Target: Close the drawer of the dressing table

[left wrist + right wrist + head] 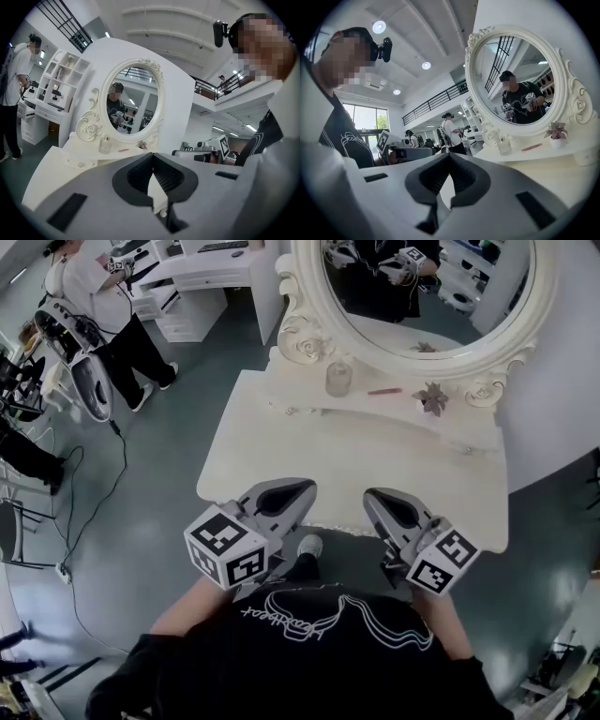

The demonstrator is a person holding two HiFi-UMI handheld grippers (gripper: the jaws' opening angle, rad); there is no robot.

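Note:
The white dressing table (281, 442) with its oval mirror (424, 296) stands right in front of me. Under the top's front edge (342, 529) the drawer front is hidden in the head view. Through the gap under the left jaws, the left gripper view shows a small white knob (162, 213). My left gripper (292, 491) is shut and empty, its tips over the front left of the tabletop. To its right, my right gripper (379, 499) is also shut and empty at the same front edge. Both sets of jaws meet at the tips, as the left gripper (152, 154) and right gripper (449, 154) show.
On the raised back shelf stand a glass bottle (338, 379), a reddish stick (384, 391) and a small plant (433, 397). A person (108, 306) stands at another white dresser (202, 282) at the far left. Cables (94, 493) lie on the floor.

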